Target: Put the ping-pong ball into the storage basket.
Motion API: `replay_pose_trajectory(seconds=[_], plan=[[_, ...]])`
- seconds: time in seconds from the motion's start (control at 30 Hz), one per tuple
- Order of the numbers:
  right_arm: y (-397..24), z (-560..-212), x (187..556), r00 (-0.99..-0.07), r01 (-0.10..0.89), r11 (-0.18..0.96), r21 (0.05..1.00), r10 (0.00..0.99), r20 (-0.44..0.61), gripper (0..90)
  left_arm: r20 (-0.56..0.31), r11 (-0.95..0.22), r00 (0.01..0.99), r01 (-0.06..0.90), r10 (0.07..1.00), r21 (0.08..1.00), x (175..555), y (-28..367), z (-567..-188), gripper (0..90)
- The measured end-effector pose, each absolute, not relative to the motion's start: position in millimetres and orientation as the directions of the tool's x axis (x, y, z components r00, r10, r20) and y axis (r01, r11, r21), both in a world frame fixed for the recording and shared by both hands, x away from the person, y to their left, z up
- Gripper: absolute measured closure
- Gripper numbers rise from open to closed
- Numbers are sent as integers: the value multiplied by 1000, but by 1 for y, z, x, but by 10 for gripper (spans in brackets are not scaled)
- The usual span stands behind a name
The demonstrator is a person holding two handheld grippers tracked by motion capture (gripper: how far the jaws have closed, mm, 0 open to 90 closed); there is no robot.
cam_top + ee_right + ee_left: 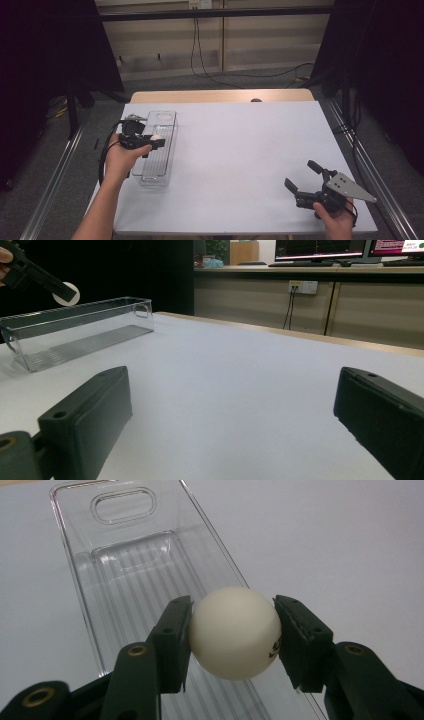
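The left gripper (233,632) gripped the white ball (234,632) above the clear tray (82,575), release pending; the right gripper (230,415) waited with fingers open

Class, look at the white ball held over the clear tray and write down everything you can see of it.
The ball is small, round and creamy white, smooth and matt like a table-tennis ball, with a dark printed mark low on one side. The left gripper is shut on it, one black pad pressing each side. It hangs above the clear plastic tray, near the tray's long edge, touching neither the tray nor the table. Nothing else touches it.
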State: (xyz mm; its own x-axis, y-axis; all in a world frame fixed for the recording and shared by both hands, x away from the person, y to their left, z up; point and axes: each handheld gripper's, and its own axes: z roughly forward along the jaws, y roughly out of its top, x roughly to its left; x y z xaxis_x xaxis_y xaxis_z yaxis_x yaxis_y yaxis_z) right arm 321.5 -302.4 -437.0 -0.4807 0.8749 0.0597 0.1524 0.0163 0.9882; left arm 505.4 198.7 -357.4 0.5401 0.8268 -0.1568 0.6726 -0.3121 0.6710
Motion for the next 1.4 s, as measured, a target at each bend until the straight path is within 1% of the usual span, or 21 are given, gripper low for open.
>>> replay_pose_trajectory(seconds=[0.13, 0.27, 0.4, 0.63, 1.17, 1.2, 1.27, 1.37, 1.4], plan=[[-303, -437, 322, -482, 147, 19, 989, 874, 55, 18, -149, -326, 548, 670, 823, 667, 506, 199, -358, 512], [-303, -437, 321, -478, 153, 14, 988, 876, 62, 18, -161, -302, 535, 673, 830, 675, 505, 199, -359, 511], [-302, -437, 321, -474, 155, 8, 988, 878, 67, 17, -139, -331, 543, 674, 828, 661, 506, 202, -360, 511], [-302, -437, 321, -475, 154, 11, 988, 878, 64, 18, -144, -319, 533, 677, 834, 663, 506, 203, -364, 511], [-303, -437, 321, -479, 151, 15, 988, 876, 60, 18, -121, -321, 523, 673, 844, 666, 508, 204, -370, 509], [-303, -437, 322, -477, 148, 13, 989, 877, 59, 18, -121, -316, 519, 672, 846, 669, 508, 204, -370, 507], [-303, -437, 322, -476, 148, 14, 989, 878, 59, 18, -130, -303, 514, 671, 848, 676, 508, 204, -370, 468], [-303, -437, 322, -476, 150, 13, 989, 877, 60, 18, -135, -298, 514, 671, 847, 679, 507, 203, -369, 458], [-303, -437, 322, -475, 150, 15, 989, 878, 58, 18, -123, -303, 511, 668, 851, 680, 508, 204, -369, 450]])
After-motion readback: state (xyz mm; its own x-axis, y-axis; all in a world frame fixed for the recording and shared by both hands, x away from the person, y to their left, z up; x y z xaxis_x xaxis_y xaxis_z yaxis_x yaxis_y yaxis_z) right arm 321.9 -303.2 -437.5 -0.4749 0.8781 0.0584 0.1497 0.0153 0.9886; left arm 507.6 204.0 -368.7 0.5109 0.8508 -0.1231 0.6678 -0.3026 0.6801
